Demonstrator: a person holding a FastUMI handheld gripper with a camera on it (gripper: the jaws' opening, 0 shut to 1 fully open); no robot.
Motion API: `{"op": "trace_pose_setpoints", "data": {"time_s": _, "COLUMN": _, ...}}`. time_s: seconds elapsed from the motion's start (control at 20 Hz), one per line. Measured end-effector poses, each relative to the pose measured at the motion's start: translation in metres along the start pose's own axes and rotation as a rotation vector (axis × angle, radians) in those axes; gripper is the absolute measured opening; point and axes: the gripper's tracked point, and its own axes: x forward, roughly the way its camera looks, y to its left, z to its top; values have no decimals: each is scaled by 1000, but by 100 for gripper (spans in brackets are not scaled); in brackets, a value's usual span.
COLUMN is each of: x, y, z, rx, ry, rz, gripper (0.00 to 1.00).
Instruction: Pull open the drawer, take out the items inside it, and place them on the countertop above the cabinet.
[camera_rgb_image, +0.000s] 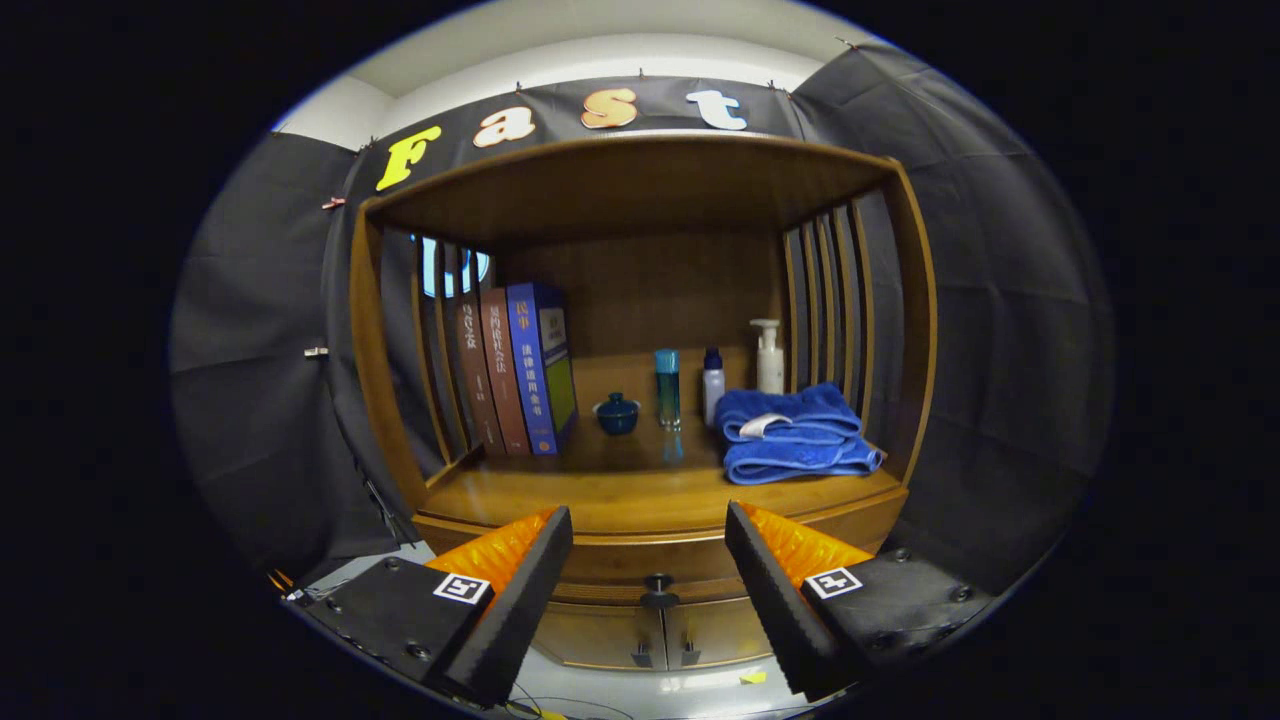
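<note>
The gripper (648, 548) shows two fingers, spread apart with nothing between them. One drawer (660, 562) carries one knob (658, 582); two door handles (663, 655) sit below it. On the countertop (600, 495) stand three books (515, 368), one small lidded cup (617, 413), three bottles (712, 383), one of them a pump bottle (768, 356), and two folded towels (795, 432)

Gripper (648, 570) with ribbed pads, square coded markers, screwed housings, orange inserts.
</note>
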Motion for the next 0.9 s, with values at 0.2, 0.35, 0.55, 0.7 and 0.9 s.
{"op": "trace_pose_setpoints", "data": {"time_s": 0.2, "x": 33, "y": -2, "z": -37, "rx": -10, "ry": 78, "rz": -1, "gripper": 99}}
{"op": "trace_pose_setpoints", "data": {"time_s": 0.35, "x": 48, "y": -5, "z": -68, "rx": 4, "ry": 133, "rz": -9, "gripper": 99}}
{"op": "trace_pose_setpoints", "data": {"time_s": 0.55, "x": 68, "y": -10, "z": -106, "rx": 10, "ry": 205, "rz": -16, "gripper": 99}}
{"op": "trace_pose_setpoints", "data": {"time_s": 0.7, "x": 83, "y": -13, "z": -129, "rx": 20, "ry": 249, "rz": -23, "gripper": 98}}
{"op": "trace_pose_setpoints", "data": {"time_s": 0.9, "x": 93, "y": -16, "z": -147, "rx": 39, "ry": 288, "rz": -28, "gripper": 92}}
